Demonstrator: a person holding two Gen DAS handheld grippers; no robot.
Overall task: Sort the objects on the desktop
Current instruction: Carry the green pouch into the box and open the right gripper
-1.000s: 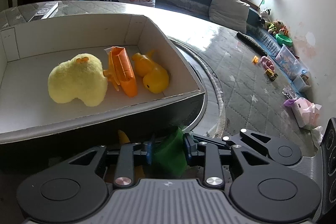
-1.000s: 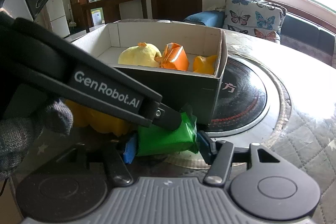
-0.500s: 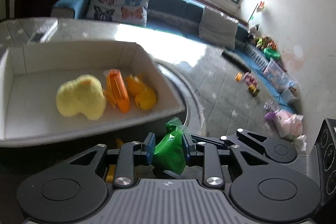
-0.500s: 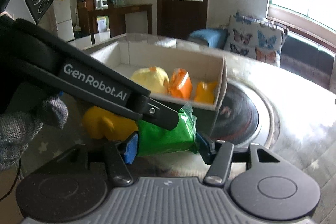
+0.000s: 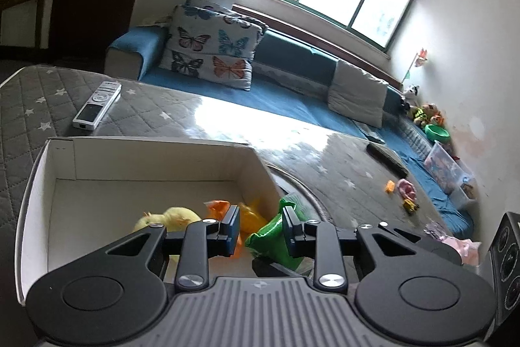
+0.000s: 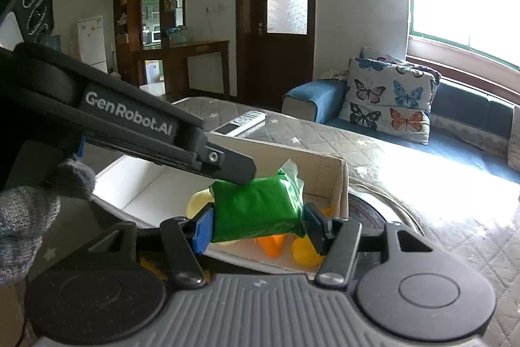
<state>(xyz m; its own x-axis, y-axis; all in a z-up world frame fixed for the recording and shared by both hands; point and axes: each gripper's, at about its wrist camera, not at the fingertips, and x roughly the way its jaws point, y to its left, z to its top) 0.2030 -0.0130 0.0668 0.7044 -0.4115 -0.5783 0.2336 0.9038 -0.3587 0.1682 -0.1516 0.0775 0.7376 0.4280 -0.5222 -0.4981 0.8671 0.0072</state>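
A green packet (image 6: 256, 210) is held above the near edge of a white-lined cardboard box (image 5: 146, 165). My right gripper (image 6: 258, 228) is shut on the green packet's two ends. My left gripper (image 5: 261, 230) stands open; its right finger touches the packet (image 5: 276, 236), and the left finger is apart from it. The left gripper's finger (image 6: 227, 165) lies on top of the packet in the right wrist view. In the box lie a yellow plush (image 5: 175, 217), an orange toy (image 5: 217, 205) and a yellow duck (image 6: 305, 251), partly hidden by the grippers.
A white remote (image 5: 97, 104) lies on the grey quilted table cover beyond the box. A black round hotplate (image 6: 367, 210) is right of the box. A blue sofa with butterfly cushions (image 5: 211, 51) stands behind. Toys (image 5: 406, 191) lie at far right.
Both grippers rose with the green packet from beside the box's outer wall to above its rim. The left gripper's jaws opened, no longer pinching the packet.
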